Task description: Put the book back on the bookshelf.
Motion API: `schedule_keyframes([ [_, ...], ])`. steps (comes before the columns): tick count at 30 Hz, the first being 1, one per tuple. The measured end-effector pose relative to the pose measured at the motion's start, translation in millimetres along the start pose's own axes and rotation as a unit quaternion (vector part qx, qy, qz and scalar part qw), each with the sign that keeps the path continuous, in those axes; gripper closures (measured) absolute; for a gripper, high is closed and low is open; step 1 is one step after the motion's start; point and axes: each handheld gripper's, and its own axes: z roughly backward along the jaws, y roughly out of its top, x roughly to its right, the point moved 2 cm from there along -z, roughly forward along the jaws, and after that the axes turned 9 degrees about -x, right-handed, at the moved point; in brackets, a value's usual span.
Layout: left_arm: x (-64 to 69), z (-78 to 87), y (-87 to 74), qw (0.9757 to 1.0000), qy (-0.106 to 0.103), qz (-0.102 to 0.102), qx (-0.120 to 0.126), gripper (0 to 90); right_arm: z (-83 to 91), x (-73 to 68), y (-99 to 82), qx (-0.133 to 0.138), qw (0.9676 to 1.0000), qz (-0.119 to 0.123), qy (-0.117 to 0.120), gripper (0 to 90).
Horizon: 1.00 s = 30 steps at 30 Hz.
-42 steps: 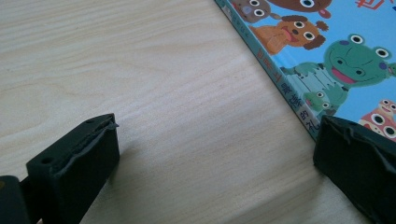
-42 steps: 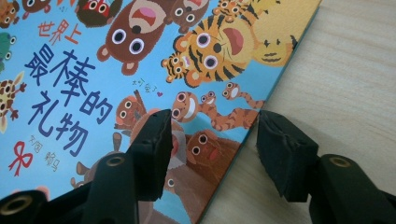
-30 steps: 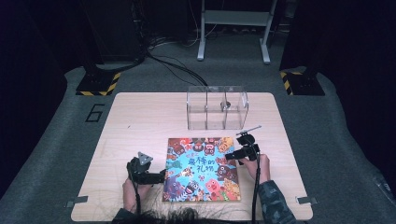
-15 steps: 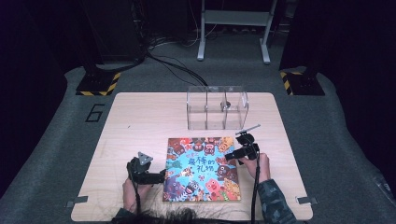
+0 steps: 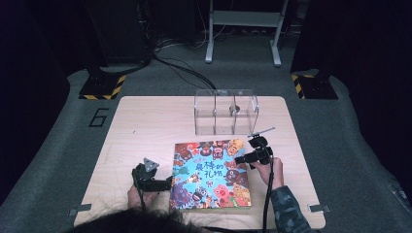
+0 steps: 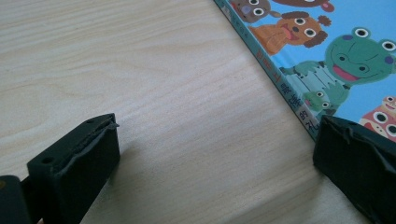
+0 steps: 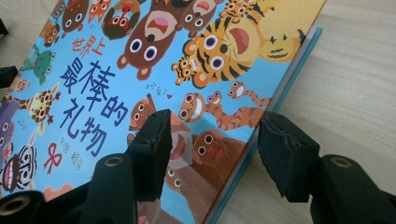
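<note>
A: We started with the biggest thing, the pale rectangular wooden table [image 5: 145, 126]. What lay on it?

B: Toward the near edge, a little right of the middle, we found the flat square picture book with a light-blue cover crowded with cartoon animals [image 5: 210, 174]. It lay closed and face up, with its spine along its left side.

A: And beyond it?

B: At the far side of the table, just past the book's far edge, we saw the clear plastic box split into three compartments [image 5: 226, 111]. A small dark round object [image 5: 234, 108] showed at the middle-right part of the box; we could not tell which compartment held it.

A: Then the hands?

B: The left gripper [image 6: 210, 154] rested low on the table at the book's left edge, near its near corner. Its jaws stood wide apart with bare wood between them, and the jaw on the book's side sat right against the spine, gripping nothing.

A: And the other one?

B: The right gripper [image 7: 212, 140] sat at the book's right edge, toward the far corner. Its jaws were part open and straddled that edge, one over the cover, one over the table beside it. We saw no pad pressing the book.
</note>
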Motion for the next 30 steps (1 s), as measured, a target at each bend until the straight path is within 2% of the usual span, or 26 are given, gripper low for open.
schedule_keyframes([
  [1,0.1,-0.1,0.0,1.0,0.0,0.001,0.0,0.5,1.1,0.4,-0.1,0.002,1.0,0.008,0.0,44.6],
  [3,-0.1,0.0,0.0,1.0,0.0,0.0,0.0,0.5,4.3,-1.3,0.0,0.007,1.0,0.0,0.005,44.7],
  [7,0.0,-0.1,0.0,1.0,-0.001,0.001,0.001,0.5,11.1,-2.5,0.8,0.021,0.9996,0.007,0.015,45.0],
  [17,-0.3,-0.1,0.0,1.0,-0.004,0.0,0.002,0.8,26.2,-7.4,7.9,0.036,0.9985,0.015,0.038,44.9],
  [19,-0.3,-0.1,-0.1,1.0,-0.005,0.0,0.002,0.8,27.0,-7.7,9.9,0.043,0.998,0.015,0.044,44.8],
  [20,-0.4,0.0,-0.2,1.0,-0.005,0.0,0.002,0.9,27.4,-9.3,10.3,0.04,0.9979,0.005,0.051,44.8],
  [22,-0.6,0.5,-0.1,1.0,-0.006,-0.002,-0.002,0.9,26.2,-10.0,12.3,0.045,0.9977,0.013,0.05,44.6],
  [25,-0.5,0.4,-0.1,1.0,-0.006,-0.001,-0.001,0.9,25.4,-13.2,14.7,0.041,0.9975,0.01,0.057,44.0],
  [30,-0.8,0.8,0.0,1.0,-0.008,-0.003,-0.003,0.9,24.0,-14.1,19.7,0.058,0.996,0.012,0.067,43.9],
])
